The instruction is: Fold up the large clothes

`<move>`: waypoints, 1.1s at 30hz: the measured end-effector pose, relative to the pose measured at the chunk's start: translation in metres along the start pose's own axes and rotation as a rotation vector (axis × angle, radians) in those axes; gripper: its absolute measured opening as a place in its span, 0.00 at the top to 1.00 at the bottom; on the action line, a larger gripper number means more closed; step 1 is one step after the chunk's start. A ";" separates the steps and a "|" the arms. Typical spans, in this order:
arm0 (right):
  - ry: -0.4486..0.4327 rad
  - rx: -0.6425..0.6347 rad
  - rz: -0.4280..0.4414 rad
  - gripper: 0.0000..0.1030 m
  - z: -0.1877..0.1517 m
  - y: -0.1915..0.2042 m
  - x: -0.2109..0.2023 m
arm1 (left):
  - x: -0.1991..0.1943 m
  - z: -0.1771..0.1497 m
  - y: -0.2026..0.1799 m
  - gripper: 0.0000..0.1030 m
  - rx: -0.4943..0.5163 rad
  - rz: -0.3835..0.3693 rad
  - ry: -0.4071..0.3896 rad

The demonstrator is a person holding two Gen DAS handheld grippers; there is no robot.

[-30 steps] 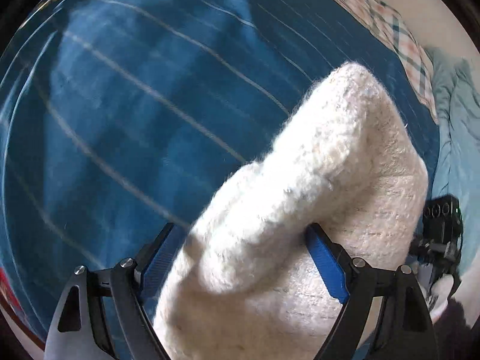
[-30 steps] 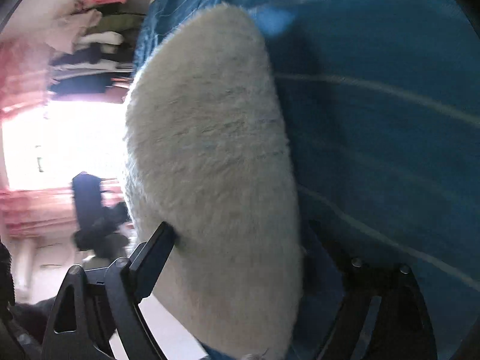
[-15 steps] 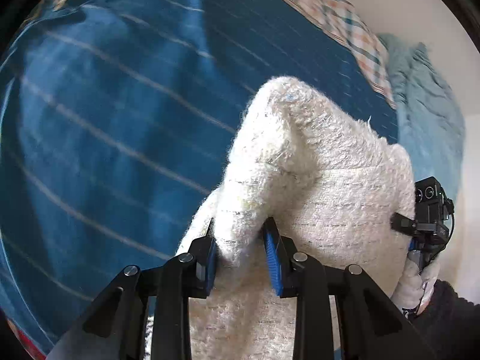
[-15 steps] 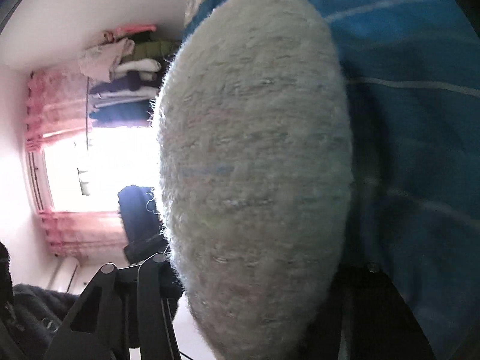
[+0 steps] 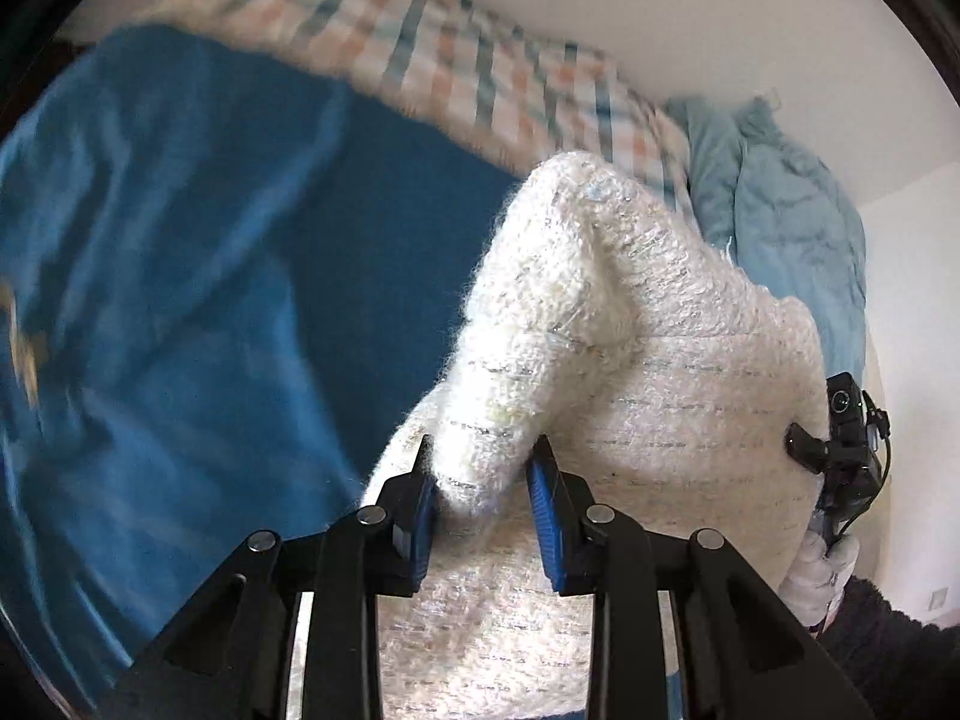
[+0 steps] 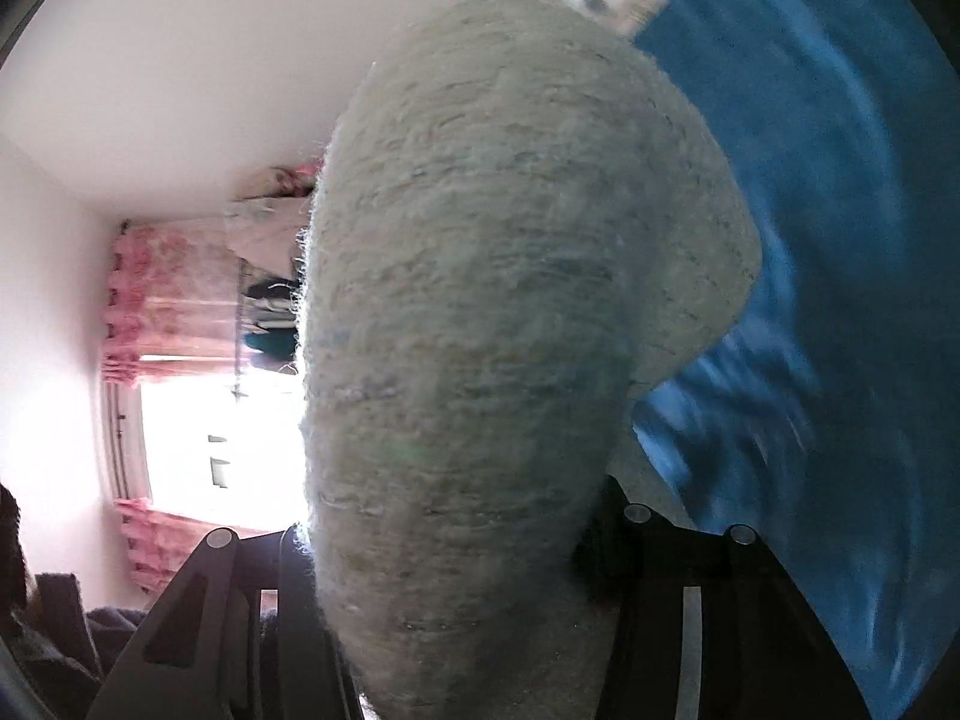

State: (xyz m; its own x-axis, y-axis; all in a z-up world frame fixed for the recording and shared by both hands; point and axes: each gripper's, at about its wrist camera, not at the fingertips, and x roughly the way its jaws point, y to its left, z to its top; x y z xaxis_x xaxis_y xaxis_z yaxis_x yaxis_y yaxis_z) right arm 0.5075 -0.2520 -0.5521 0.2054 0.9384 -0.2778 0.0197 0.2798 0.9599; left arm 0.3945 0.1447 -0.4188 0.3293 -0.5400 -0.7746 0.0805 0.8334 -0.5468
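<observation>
White fuzzy knit fills both views: this is the sweater [image 5: 630,396], and you hold it in the air above the blue bed cover [image 5: 198,300], not lying on it. Your left gripper [image 5: 483,498] has its jaws closed on a bunched fold of the sweater, and the 2 blue pads [image 5: 543,492] press the wool from both sides. I think you pinch a thick fold because the loose knit could slip from a thin grip.

Your right gripper [image 5: 840,450] shows at the far edge of the same cloth in the left wrist view, so the sweater is stretched between your 2 hands. In the right wrist view the sweater [image 6: 480,330] covers the fingers, and I cannot tell if those jaws are closed, although the cloth seems to hang from them.

A checked blanket [image 5: 456,54] and a light blue quilt [image 5: 780,222] lie at the far end of the bed, away from your work. Holding 2 edges apart lets the cloth hang flat, probably for laying it down straight before the next fold.
</observation>
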 end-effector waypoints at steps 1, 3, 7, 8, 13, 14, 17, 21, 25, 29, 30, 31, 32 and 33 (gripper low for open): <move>-0.004 -0.012 0.023 0.49 0.022 0.004 0.009 | -0.001 0.016 -0.001 0.76 0.011 0.011 -0.016; -0.001 -0.033 0.058 0.49 0.062 0.005 0.021 | 0.000 0.052 0.001 0.76 0.011 0.022 -0.035; 0.017 -0.055 0.107 0.49 0.145 -0.005 0.062 | 0.020 0.114 0.007 0.76 0.022 0.065 -0.072; 0.024 -0.054 0.124 0.49 0.173 -0.017 0.074 | 0.029 0.129 0.010 0.76 0.030 0.076 -0.082; 0.011 0.031 0.114 0.49 0.256 -0.099 0.100 | 0.106 0.177 0.050 0.77 -0.008 0.075 -0.073; 0.006 0.057 0.098 0.49 0.265 -0.119 0.101 | 0.127 0.184 0.058 0.77 -0.017 0.064 -0.056; -0.008 0.138 0.071 0.49 0.276 -0.179 0.084 | 0.189 0.194 0.075 0.76 -0.031 0.053 0.015; 0.010 0.159 0.004 0.44 0.273 -0.194 0.058 | 0.207 0.189 0.058 0.72 0.034 0.070 0.031; -0.020 0.089 -0.346 0.20 0.268 -0.151 0.052 | 0.200 0.194 0.053 0.70 0.019 0.119 0.037; -0.091 -0.064 -0.790 0.15 0.237 -0.087 0.060 | 0.183 0.187 0.034 0.68 0.034 0.253 0.002; -0.112 -0.096 -0.897 0.15 0.230 -0.069 0.064 | 0.178 0.182 0.026 0.57 0.058 0.303 -0.009; -0.121 -0.122 -1.001 0.14 0.222 -0.057 0.071 | 0.174 0.177 0.019 0.39 0.076 0.336 -0.019; -0.133 -0.148 -1.085 0.13 0.209 -0.043 0.077 | 0.167 0.171 0.010 0.28 0.092 0.366 -0.033; -0.147 -0.161 -1.135 0.13 0.206 -0.034 0.079 | 0.160 0.164 0.001 0.15 0.109 0.400 -0.046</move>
State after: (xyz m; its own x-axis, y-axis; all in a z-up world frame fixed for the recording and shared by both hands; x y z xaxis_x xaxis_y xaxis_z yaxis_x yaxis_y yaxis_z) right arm 0.7248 -0.2293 -0.5991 0.2614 0.1005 -0.9600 0.1436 0.9794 0.1417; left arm 0.6012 0.0779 -0.4914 0.3966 -0.1670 -0.9027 0.0360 0.9854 -0.1664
